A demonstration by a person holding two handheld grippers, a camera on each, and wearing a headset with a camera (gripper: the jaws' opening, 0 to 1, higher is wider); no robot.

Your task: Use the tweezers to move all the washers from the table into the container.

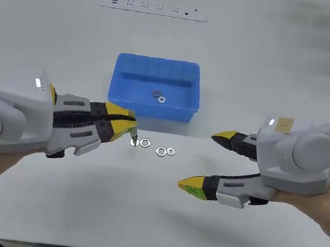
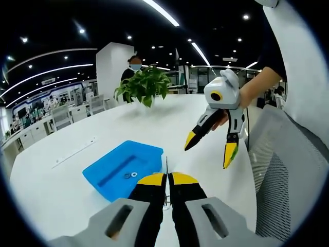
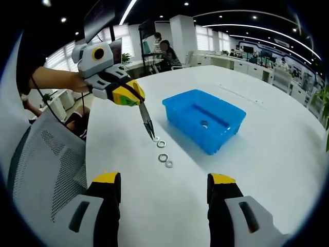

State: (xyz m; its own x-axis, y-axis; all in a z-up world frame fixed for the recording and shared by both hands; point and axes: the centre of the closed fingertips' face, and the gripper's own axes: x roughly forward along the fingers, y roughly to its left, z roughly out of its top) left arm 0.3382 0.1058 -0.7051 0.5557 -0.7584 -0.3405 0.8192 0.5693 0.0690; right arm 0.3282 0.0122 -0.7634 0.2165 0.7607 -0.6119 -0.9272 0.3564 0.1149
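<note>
Left gripper [image 1: 131, 123] comes in from the left, about level, with a hand behind it. Its jaws are pinched together on the tweezers [image 1: 133, 135]. The tweezers angle down to the table [image 1: 143, 215], tips at the leftmost of four washers [image 1: 161, 151], which lie in a short row. I can't tell if the tips grip that washer or only touch it.

Right gripper [image 1: 202, 160] is on the right, well apart from the row. Its jaws are spread wide over bare table, tips pointing left.

In the right gripper view I see the tweezers [image 3: 147, 121] slanting down from the left gripper [image 3: 134, 95] to the near end of the row [image 3: 163, 157].

The blue container [image 1: 152, 111] sits just behind the washers, and two more washers lie inside it near the middle.

The power strip [image 1: 153, 7] lies at the far edge of the table; its markings are too small to read.

A plant [image 2: 144, 86] stands at the far right end of the table with a person behind it. A mesh chair [image 2: 288, 190] is beside the table. The path from the row to the container is open.
</note>
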